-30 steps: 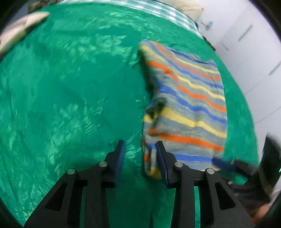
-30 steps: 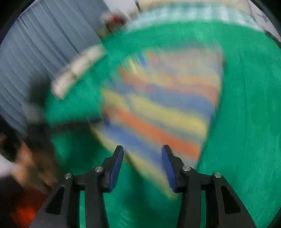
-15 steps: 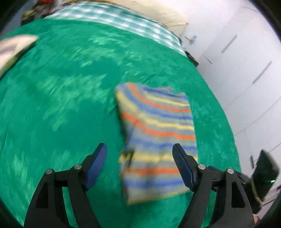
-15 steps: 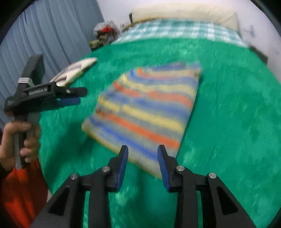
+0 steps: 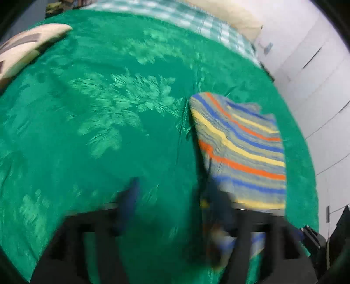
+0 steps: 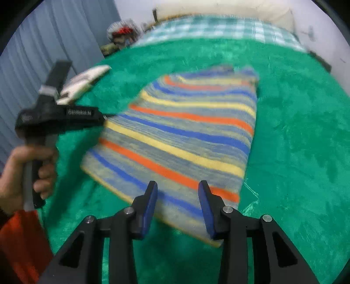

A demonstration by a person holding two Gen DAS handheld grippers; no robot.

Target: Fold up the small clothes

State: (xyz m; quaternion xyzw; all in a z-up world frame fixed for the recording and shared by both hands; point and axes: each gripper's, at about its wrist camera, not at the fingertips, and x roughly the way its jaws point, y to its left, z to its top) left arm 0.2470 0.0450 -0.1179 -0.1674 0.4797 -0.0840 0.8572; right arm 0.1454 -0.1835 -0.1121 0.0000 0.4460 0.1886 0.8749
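A folded striped garment [image 6: 186, 139] in blue, orange, yellow and grey lies flat on the green blanket [image 6: 295, 153]. It also shows in the left wrist view [image 5: 240, 148], to the right of centre. My right gripper [image 6: 177, 196] is open and empty, its fingertips over the garment's near edge. My left gripper [image 5: 172, 196] is motion-blurred, its jaws apart; its right finger overlaps the garment's near left corner. In the right wrist view the left gripper [image 6: 105, 116] is held by a hand at the garment's left edge.
A folded white and grey cloth [image 5: 26, 48] lies at the blanket's far left, also in the right wrist view [image 6: 83, 80]. A checked sheet [image 6: 218, 28] and a pillow [image 6: 218, 11] are at the bed's head. White wall and cupboards [image 5: 317, 65] stand to the right.
My left gripper has dropped back toward the garment's left corner and is blurred with motion. My right gripper has opened wider and moved in over the near edge.
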